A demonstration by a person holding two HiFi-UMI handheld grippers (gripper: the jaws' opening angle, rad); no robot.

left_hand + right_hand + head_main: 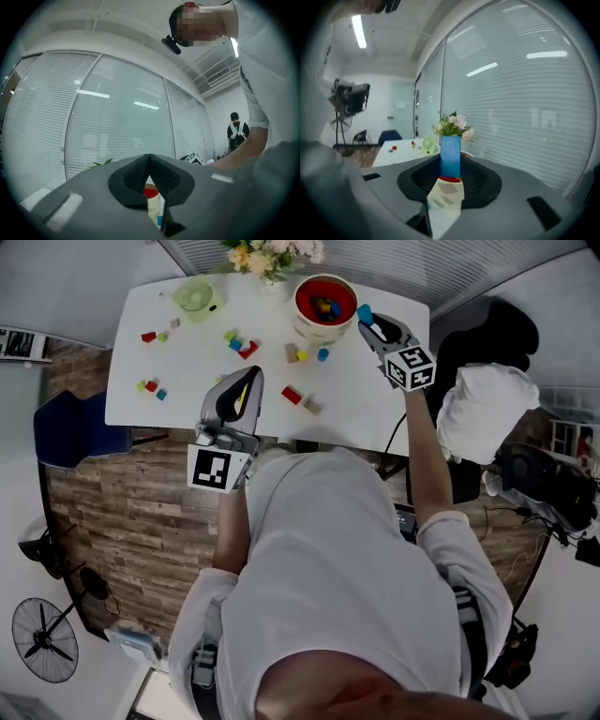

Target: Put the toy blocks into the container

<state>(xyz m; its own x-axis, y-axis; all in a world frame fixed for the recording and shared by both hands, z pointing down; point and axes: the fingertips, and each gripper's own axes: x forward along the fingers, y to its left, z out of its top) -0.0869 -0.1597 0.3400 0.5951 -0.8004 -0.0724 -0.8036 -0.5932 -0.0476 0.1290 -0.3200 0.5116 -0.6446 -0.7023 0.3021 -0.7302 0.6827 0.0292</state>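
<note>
The cream container (302, 326) with a red inside stands at the table's far side and holds a few blocks. My right gripper (368, 322) hovers just right of its rim, shut on a blue block (365, 311). In the right gripper view the blue block (450, 157) stands upright between the pads, with the container (446, 199) just below. My left gripper (247, 390) is shut and empty over the table's front edge. In the left gripper view the left gripper (149, 161) shows its pads pressed together. Loose blocks lie on the table: a red one (292, 395), a tan one (311, 407) and a blue one (322, 354).
More blocks lie scattered at the left of the white table (187, 367), a red one (148, 336) among them. A small green fan (195, 298) and a vase of flowers (267, 254) stand at the far edge. A blue chair (70, 432) is at the left.
</note>
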